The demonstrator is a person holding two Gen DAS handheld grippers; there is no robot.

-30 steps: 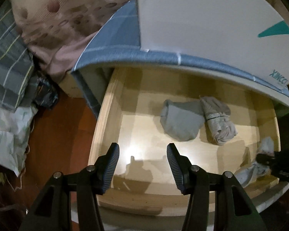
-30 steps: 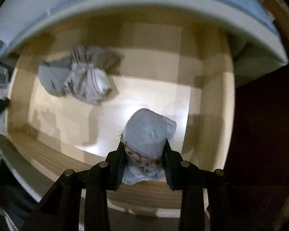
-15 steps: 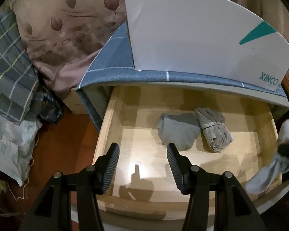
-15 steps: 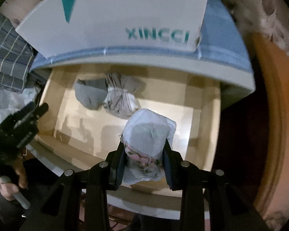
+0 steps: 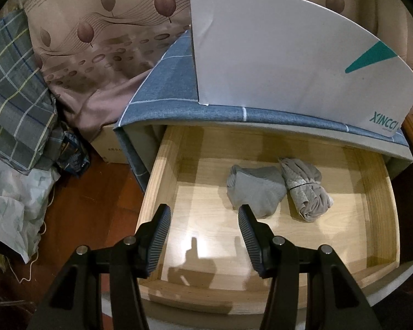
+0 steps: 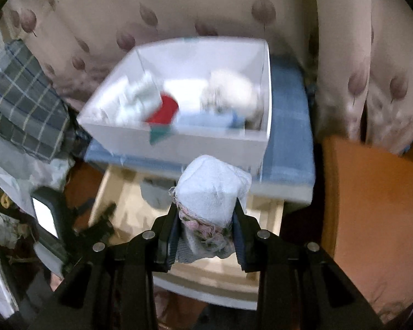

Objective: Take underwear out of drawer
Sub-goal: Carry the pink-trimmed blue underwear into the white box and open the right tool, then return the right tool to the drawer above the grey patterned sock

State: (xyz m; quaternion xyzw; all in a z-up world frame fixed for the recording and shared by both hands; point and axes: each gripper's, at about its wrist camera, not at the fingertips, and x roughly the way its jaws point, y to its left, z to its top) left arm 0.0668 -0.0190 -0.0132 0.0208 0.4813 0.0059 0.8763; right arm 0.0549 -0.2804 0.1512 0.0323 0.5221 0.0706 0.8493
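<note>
The wooden drawer (image 5: 162, 170) stands pulled out under a blue-topped cabinet (image 5: 162, 93). Two rolled pieces of underwear lie on its floor, a grey one (image 5: 257, 194) and a patterned beige one (image 5: 307, 192). My left gripper (image 5: 203, 225) hangs open over the drawer's front left part, nothing between its fingers. In the right wrist view my right gripper (image 6: 206, 214) is shut on a rolled pale blue piece of underwear (image 6: 212, 189) with a pink frilly edge, held high above the drawer (image 6: 269, 211). The white box (image 6: 206, 140) sits just beyond it.
A white box (image 5: 289, 55) with a teal triangle stands on the cabinet top; it holds several folded cloths, one red (image 6: 165, 111). A plaid cloth (image 5: 11, 88) and crumpled bags lie at left on the dark floor (image 5: 96, 192). A leaf-patterned curtain (image 6: 179, 5) hangs behind.
My right gripper has lifted the pale blue roll up out of the drawer, so the inside of the white box now shows. It has left the left wrist view. The left gripper stayed open.
</note>
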